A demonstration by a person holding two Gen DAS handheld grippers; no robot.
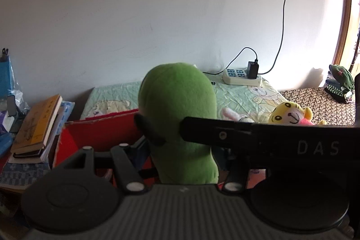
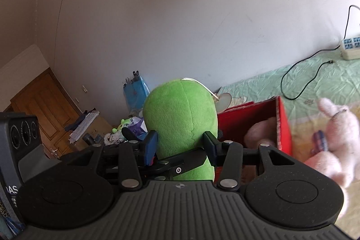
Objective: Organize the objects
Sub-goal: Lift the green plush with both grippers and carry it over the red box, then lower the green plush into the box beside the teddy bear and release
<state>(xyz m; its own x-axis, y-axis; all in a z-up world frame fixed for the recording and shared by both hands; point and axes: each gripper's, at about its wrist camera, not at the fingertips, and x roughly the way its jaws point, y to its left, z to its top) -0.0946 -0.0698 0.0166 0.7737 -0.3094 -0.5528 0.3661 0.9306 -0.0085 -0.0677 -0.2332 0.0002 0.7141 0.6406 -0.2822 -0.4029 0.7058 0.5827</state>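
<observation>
A green plush toy [image 1: 177,118] stands upright between both grippers, above the red box [image 1: 101,132]. My left gripper [image 1: 165,129] is shut on the green plush; the other gripper's black body crosses in front of it on the right. In the right wrist view my right gripper [image 2: 180,145] is shut on the same green plush [image 2: 180,120], its blue pads [image 2: 151,146] pressing both sides. The red box [image 2: 283,127] lies behind and to the right, with a pink plush [image 2: 258,132] inside.
A yellow tiger plush [image 1: 290,115] and a white bunny plush [image 2: 337,138] lie on the green bedsheet [image 1: 238,96]. A power strip [image 1: 241,77] with a charger sits by the wall. Stacked books [image 1: 36,127] lie left of the box. Folded clothes [image 1: 339,82] sit far right.
</observation>
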